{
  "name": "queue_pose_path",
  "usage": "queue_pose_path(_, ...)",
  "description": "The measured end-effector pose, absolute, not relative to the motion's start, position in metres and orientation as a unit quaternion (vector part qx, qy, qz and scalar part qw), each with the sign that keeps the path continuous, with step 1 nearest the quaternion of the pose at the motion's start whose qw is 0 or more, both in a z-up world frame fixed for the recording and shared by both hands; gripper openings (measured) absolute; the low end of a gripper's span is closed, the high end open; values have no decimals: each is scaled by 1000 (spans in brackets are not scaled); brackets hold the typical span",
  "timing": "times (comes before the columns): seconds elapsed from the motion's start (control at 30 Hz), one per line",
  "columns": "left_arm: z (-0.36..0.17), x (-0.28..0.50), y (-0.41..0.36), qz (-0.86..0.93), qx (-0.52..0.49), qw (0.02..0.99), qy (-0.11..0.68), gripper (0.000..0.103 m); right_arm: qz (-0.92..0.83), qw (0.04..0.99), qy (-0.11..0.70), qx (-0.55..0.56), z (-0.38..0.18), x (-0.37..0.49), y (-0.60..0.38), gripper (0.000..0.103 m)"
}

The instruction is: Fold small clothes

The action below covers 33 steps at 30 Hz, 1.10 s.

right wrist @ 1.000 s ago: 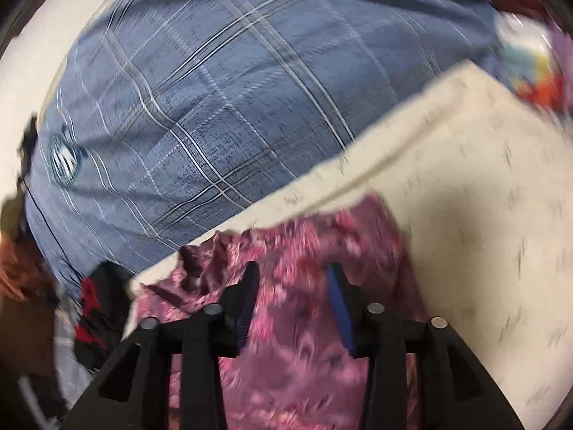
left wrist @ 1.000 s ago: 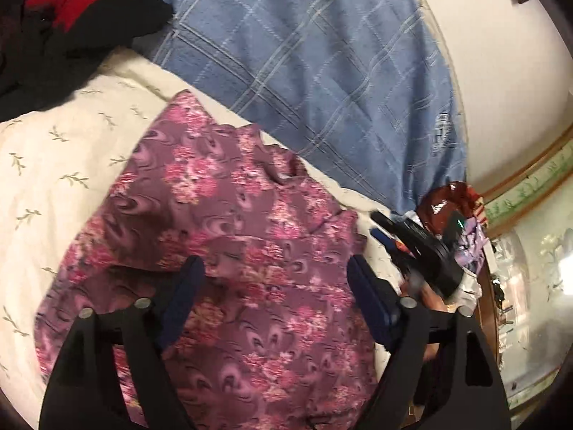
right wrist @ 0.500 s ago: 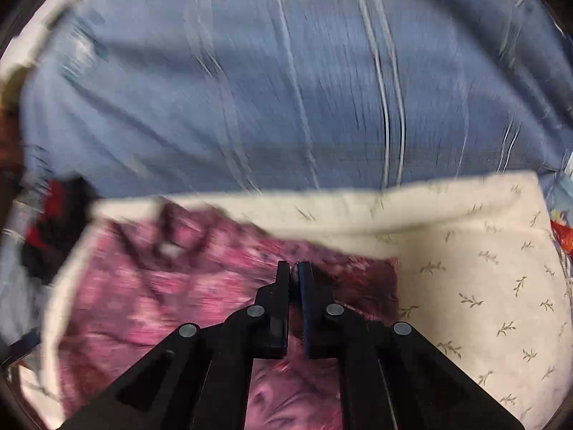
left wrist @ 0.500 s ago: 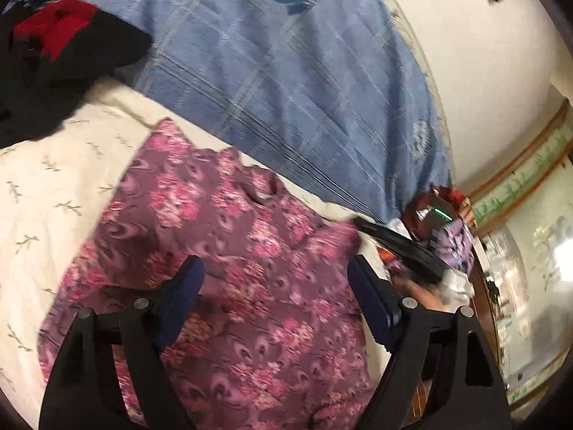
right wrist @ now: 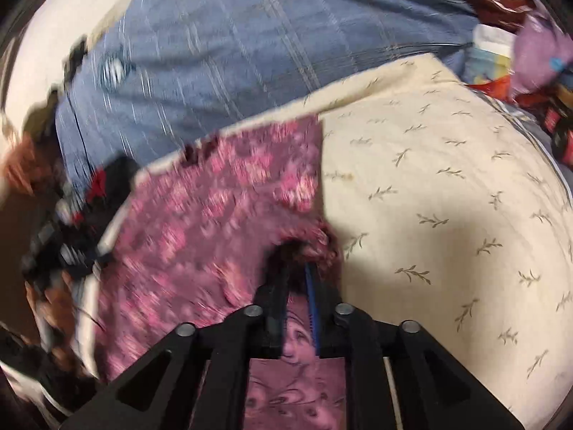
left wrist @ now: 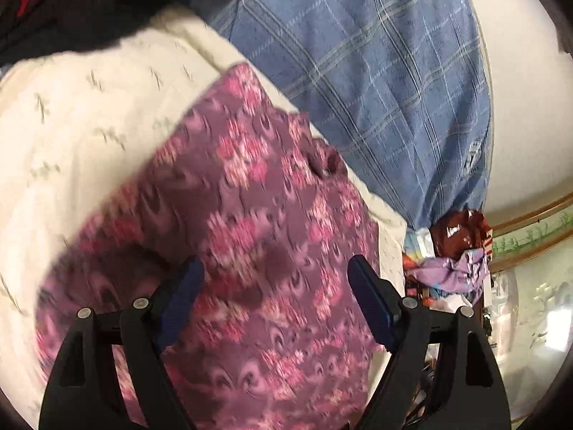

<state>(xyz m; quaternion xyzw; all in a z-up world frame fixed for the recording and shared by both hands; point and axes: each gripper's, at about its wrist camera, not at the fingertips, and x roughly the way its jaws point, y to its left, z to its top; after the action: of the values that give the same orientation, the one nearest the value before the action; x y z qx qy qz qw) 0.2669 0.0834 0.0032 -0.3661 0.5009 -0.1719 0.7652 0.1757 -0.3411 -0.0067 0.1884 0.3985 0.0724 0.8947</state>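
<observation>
Right gripper (right wrist: pixel 297 272): clenched on a bunched edge of the purple floral garment (right wrist: pixel 215 215); the fold of cloth is pinched between the two fingers, with more of the fabric trailing back under the gripper body. Ahead and to the left of this gripper the garment lies spread on the cream leaf-print cover (right wrist: pixel 447 197); to its right the cover is bare. Beyond the cover, a blue plaid blanket (right wrist: pixel 250 53).

Left gripper (left wrist: pixel 275 279): released, fingers spread wide, hovering over the garment (left wrist: pixel 250 215). Whether the fingertips touch the cloth cannot be told. The garment fills the space between and ahead of the fingers, resting on the cream cover (left wrist: pixel 89 125). Blue blanket (left wrist: pixel 376 71) further ahead and to the right. Dark clothing with red patches (left wrist: pixel 71 0) sits at the far left. A heap of shiny brown and lilac items (left wrist: pixel 458 251) lies just to the right of the right finger. Both views are motion-blurred.
</observation>
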Motion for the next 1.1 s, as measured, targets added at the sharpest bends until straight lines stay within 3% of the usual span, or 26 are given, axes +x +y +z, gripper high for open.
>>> queue_pose_path(0.1,1,259,79,-174,-373,753,514,83,78,881,382,268,-5,171,-352,44)
queue_pose_path(0.5,-25,287,72,-142,-422,706,551,83,82,850,368,369,-46,181,-353,46)
queue_pose_path(0.63,-28,287,76,-150,-435,700,546,83,109,841,311,429,-39,169,-365,48)
queue_pose_path(0.67,-31,287,78,-151,-443,696,545,83,105,843,310,428,-39,168,-366,53)
queue_pose_path(0.8,-32,289,81,-153,-452,692,541,83,94,838,322,430,-42,164,-370,53)
queue_pose_path(0.93,-32,289,82,-159,-448,694,541,83,92,830,285,471,-43,144,-379,55)
queue_pose_path(1.0,-33,291,82,-158,-450,693,540,83,91,831,294,463,-44,145,-375,62)
queue_pose_path(1.1,-31,294,80,-152,-452,697,536,81,74,846,329,414,-47,167,-360,62)
